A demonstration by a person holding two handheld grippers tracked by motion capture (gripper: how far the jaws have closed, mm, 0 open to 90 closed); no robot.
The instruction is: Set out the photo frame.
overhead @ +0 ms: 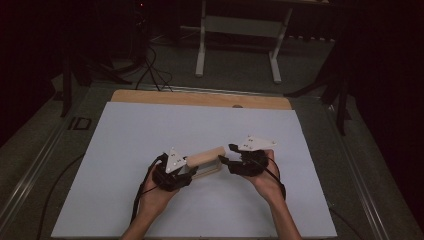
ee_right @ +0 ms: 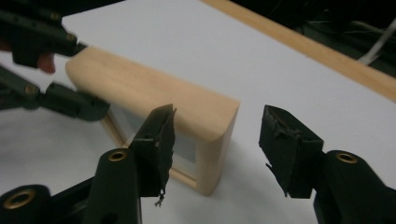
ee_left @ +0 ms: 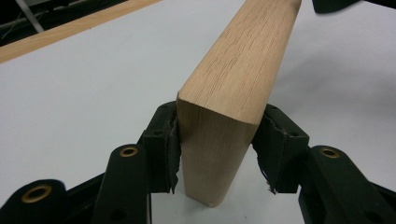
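A pale wooden frame [overhead: 206, 159] with a grey pane in its opening stands on edge on the white board [overhead: 150, 130], near its middle. My left gripper [overhead: 191, 169] is shut on the frame's left end; in the left gripper view both pads press the wood [ee_left: 243, 65] from either side. My right gripper [overhead: 225, 154] is open at the frame's right end. In the right gripper view its jaws stand wide apart, with the frame's corner [ee_right: 210, 121] just ahead of the left pad [ee_right: 161, 140] and not touching it. The left gripper [ee_right: 70, 70] grips the far end there.
A wooden strip [overhead: 200, 98] runs along the board's far edge. Beyond it are dark floor, cables [overhead: 152, 70] and a white table stand [overhead: 237, 30]. Bare white board lies all around the frame.
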